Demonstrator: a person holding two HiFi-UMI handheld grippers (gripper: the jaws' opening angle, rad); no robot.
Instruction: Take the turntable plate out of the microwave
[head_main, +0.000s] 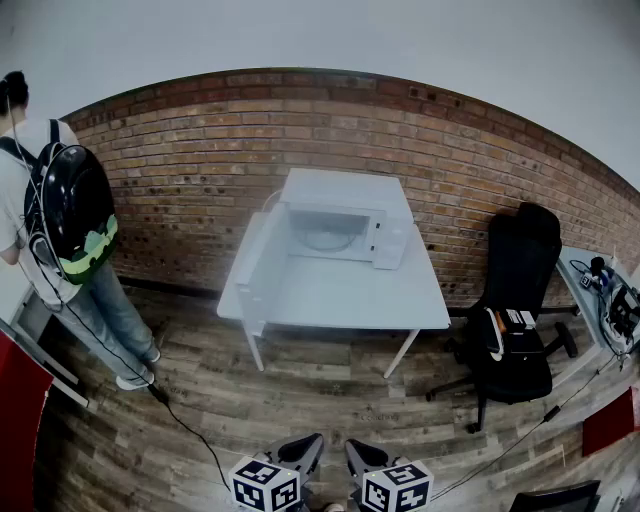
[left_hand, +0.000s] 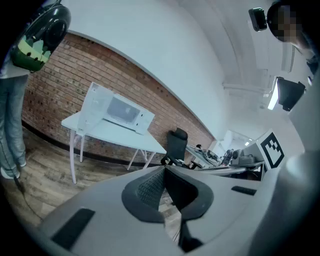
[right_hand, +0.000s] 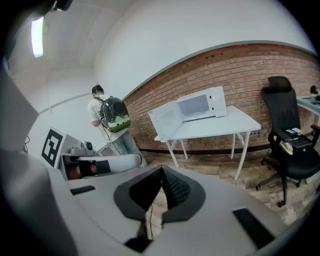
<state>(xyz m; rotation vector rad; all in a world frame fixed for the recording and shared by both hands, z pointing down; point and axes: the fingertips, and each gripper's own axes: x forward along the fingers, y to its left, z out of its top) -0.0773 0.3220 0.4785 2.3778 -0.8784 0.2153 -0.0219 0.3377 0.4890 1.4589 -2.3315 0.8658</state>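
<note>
A white microwave (head_main: 340, 232) stands at the back of a white table (head_main: 340, 295), its door (head_main: 262, 262) swung wide open to the left. Inside lies the round glass turntable plate (head_main: 326, 240). The microwave (left_hand: 120, 111) shows far off in the left gripper view, and the microwave (right_hand: 192, 106) in the right gripper view as well. Both grippers hang low at the head view's bottom edge, well short of the table. My left gripper (head_main: 305, 448) is shut and empty. My right gripper (head_main: 358, 452) is shut too, with nothing between its pads.
A brick wall (head_main: 180, 190) backs the table. A black office chair (head_main: 515, 310) with small items on its seat stands to the right. A person with a black backpack (head_main: 65, 215) stands at the left. A cable (head_main: 190, 430) trails over the wooden floor.
</note>
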